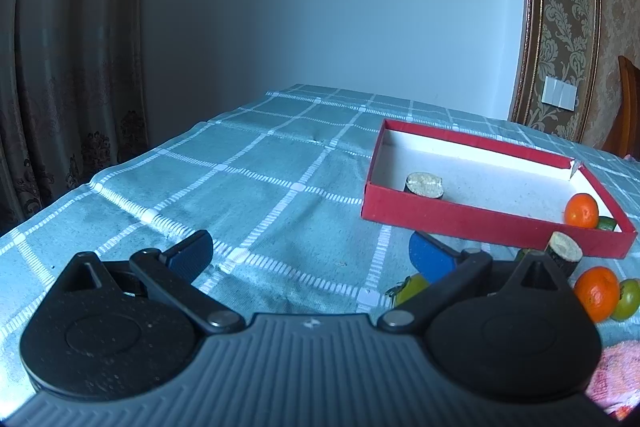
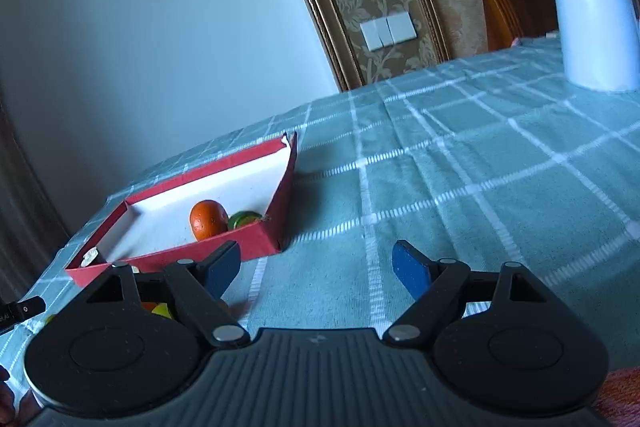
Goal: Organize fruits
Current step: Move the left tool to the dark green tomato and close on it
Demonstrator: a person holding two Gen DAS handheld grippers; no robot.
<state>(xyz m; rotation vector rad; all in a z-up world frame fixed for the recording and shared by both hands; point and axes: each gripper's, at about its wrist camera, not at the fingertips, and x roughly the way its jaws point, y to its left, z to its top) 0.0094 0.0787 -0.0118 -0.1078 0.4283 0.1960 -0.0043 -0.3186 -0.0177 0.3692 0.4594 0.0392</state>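
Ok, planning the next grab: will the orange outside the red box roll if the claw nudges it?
Probably. The orange looks round, resting on flat tablecloth, so a sideways push could roll it. The green fruit touching its right side may block it that way. Its skin looks smooth, so centre the pads.

A shallow cardboard box (image 1: 496,215) is sitting on the checked tablecloth (image 1: 256,163). Inside it, a cut cucumber piece (image 1: 425,185) is lying near the left wall, while a tangerine (image 1: 581,211) and a lime (image 1: 607,223) are touching in the right near corner. Nearer than the box, another cucumber piece (image 1: 565,255), a second tangerine (image 1: 596,293) and a green tomato (image 1: 628,299) are lying together on the cloth. An electric kettle (image 2: 592,7) is standing far off to the right.
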